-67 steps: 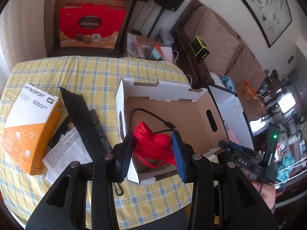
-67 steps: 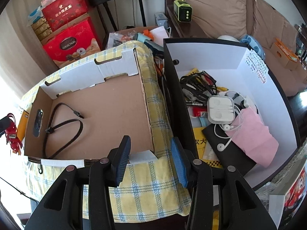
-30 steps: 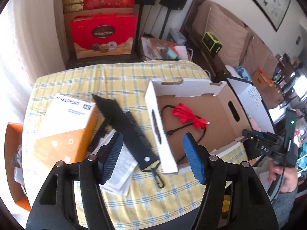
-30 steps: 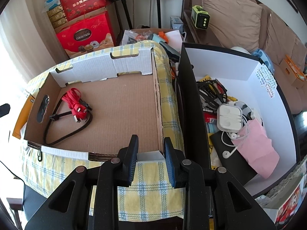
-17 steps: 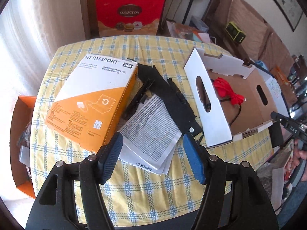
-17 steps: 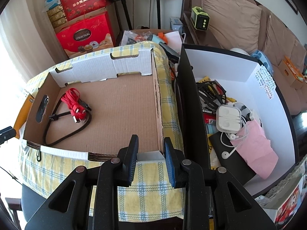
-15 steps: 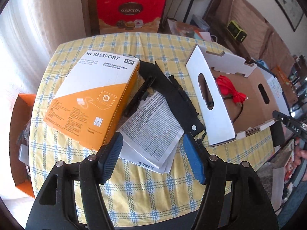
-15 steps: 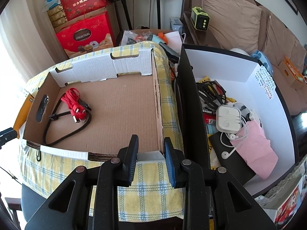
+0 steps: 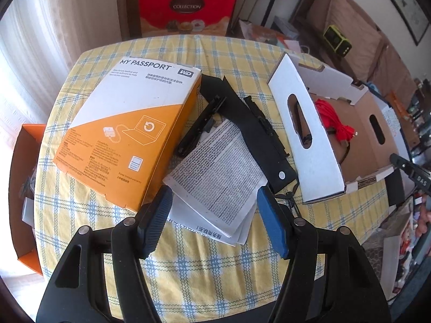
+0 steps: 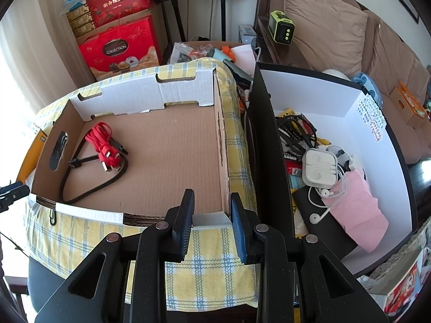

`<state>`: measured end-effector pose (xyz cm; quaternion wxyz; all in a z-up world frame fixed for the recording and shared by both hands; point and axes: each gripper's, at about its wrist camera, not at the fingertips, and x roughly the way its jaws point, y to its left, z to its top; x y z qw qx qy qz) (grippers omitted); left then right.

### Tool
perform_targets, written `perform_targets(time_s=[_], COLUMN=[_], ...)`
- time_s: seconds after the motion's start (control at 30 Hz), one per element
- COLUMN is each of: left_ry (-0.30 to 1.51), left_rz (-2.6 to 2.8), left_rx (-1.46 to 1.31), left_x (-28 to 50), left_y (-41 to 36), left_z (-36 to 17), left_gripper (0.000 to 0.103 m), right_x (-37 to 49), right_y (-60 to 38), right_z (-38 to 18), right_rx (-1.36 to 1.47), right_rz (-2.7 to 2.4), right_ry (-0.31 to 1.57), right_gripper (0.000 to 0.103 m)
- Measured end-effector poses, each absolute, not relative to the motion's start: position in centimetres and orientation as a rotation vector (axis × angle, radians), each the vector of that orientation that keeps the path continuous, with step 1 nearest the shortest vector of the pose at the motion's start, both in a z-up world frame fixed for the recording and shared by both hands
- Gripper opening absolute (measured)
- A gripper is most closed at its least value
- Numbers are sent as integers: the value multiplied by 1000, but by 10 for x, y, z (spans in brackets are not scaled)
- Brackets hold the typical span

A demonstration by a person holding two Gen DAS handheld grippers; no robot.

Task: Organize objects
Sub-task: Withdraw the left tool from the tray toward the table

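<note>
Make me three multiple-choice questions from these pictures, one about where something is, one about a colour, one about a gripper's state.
1. Where does the red cable lie?
A. inside the cardboard box
B. on the printed leaflet
C. on the sofa

2. What colours is the My Passport box?
A. green and black
B. white and orange
C. all red

3. How is the left hand-held gripper?
A. shut on the leaflet
B. shut on a cable
C. open, holding nothing

Answers: 1 A, the cable rests on the box floor beside a black cable. 2 B, white top, orange lower part. 3 C, its pads stand wide apart above the leaflet.
</note>
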<state>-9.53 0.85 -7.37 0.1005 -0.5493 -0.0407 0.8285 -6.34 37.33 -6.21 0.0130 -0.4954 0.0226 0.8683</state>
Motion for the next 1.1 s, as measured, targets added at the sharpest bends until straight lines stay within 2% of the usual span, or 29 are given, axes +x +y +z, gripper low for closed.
perform_targets(time_s=[0.73,1.1], left_ry=[-119,-241], left_rz=[2449,2446], left_rx=[-1628,-1630], left_x=[-97,-103], left_y=[8,-18], left_z=[-72,-72], left_gripper=[62,62], right_x=[-64,-64], right_y=[374,373], right_z=[-62,-64], right_rx=[-1544,-1546], right_rz=[2706,2707], right_ry=[57,68], right_gripper=[26,26])
